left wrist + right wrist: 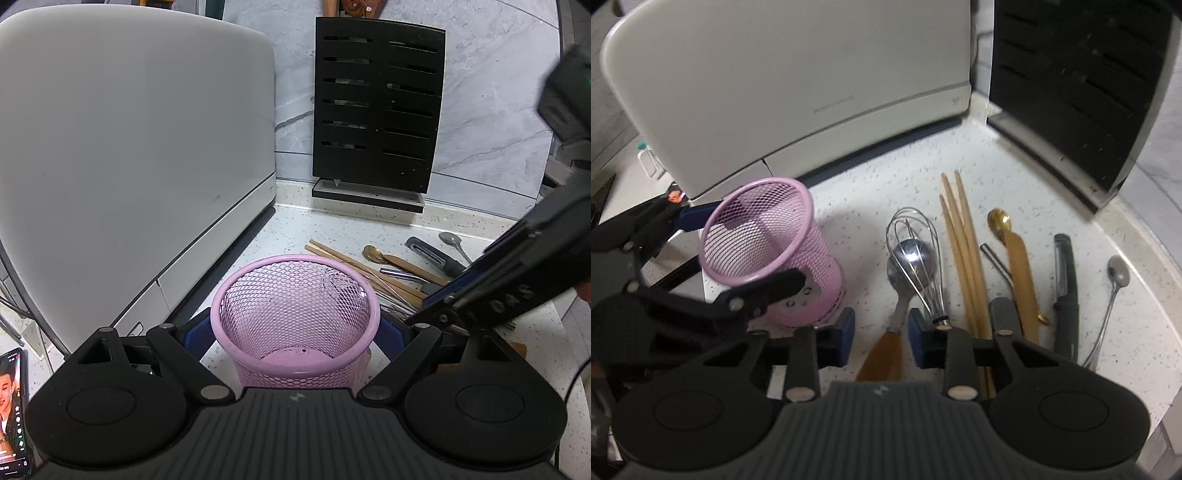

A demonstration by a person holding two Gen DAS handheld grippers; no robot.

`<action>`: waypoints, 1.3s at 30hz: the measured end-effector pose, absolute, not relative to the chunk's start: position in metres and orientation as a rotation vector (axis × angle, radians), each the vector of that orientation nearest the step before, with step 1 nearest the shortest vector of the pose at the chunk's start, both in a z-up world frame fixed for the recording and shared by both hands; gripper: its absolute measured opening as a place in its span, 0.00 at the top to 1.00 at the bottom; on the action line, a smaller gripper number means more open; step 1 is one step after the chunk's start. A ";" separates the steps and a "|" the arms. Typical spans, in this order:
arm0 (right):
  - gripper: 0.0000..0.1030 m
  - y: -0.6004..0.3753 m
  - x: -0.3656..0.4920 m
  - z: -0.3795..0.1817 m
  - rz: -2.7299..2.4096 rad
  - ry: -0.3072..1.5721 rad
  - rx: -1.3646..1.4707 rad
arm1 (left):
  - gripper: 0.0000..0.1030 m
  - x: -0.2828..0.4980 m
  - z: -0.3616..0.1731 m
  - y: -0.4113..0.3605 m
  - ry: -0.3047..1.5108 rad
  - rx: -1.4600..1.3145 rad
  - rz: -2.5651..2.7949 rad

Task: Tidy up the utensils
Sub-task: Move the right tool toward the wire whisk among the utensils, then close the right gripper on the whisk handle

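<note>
My left gripper clamps the pink mesh cup from both sides, pads against its wall, steadying it upright on the speckled counter beside the white appliance so utensils can drop in. My right gripper hangs over the row of utensils, jaws narrowed around the wooden-handled spoon beneath the whisk; whether the pads press it I cannot tell. Chopsticks and peeler lie waiting.
</note>
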State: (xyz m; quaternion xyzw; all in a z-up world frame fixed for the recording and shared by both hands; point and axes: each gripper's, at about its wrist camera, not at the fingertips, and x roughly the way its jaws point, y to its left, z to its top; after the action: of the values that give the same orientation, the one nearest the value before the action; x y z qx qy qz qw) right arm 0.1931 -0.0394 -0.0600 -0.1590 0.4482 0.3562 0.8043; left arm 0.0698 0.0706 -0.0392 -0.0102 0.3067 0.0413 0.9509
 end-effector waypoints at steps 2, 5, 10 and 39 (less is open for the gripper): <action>0.83 -0.034 0.199 -0.063 0.760 1.007 -0.338 | 0.02 0.069 -0.039 0.072 0.624 -0.026 0.078; 0.86 -0.027 0.209 -0.068 0.743 1.068 -0.329 | 0.02 0.068 -0.039 0.074 0.622 -0.034 0.071; 0.86 -0.022 0.217 -0.065 0.718 1.059 -0.343 | 0.02 0.068 -0.040 0.075 0.618 -0.037 0.065; 0.84 -0.004 0.238 -0.083 0.691 0.978 -0.596 | 0.05 0.067 -0.042 0.076 0.618 -0.058 0.056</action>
State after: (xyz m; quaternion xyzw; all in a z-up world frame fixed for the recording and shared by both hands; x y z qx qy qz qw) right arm 0.2376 -0.0040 -0.0826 -0.2763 0.4532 0.3202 0.7847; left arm 0.0670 0.0759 -0.0423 -0.0283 0.3038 0.0273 0.9519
